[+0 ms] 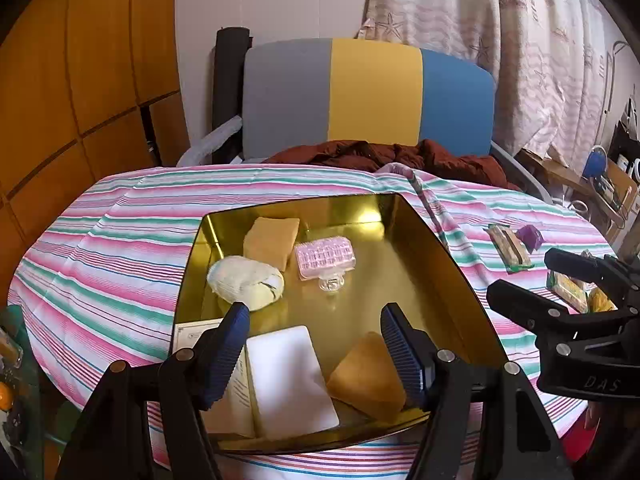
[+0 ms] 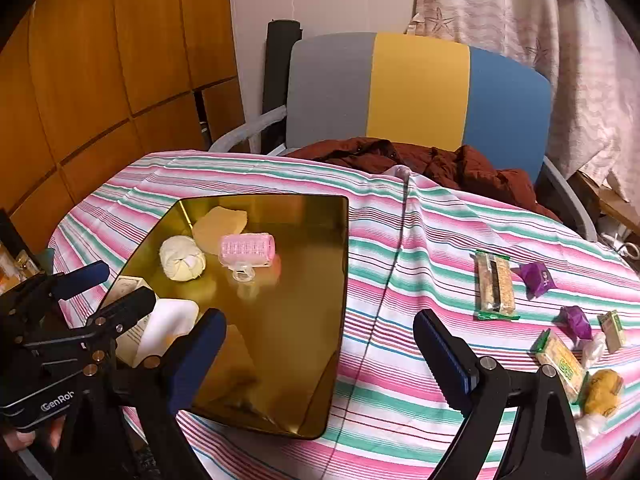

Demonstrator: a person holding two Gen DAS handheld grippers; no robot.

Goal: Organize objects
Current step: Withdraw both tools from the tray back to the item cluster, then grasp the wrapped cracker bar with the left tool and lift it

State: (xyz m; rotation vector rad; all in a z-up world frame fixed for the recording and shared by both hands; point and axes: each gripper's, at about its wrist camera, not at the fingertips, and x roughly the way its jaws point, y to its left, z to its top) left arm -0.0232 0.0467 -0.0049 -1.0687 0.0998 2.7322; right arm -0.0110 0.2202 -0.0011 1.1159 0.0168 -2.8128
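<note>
The gold tray (image 2: 312,280) on the striped tablecloth (image 2: 400,240) already holds several things: a white block (image 1: 290,380), two tan sponges (image 1: 272,240), a cream cloth ball (image 1: 245,283) and a pink hair roller (image 1: 325,258). By my reckoning the job is about half done. Snack packets (image 2: 494,284) and purple wrappers (image 2: 538,278) lie loose on the cloth, well apart from the tray. The left gripper (image 1: 314,354) hovers over the tray, wide open and empty; the right gripper (image 2: 320,354) likewise. A paper box at the tray's near corner is mostly hidden.
</note>
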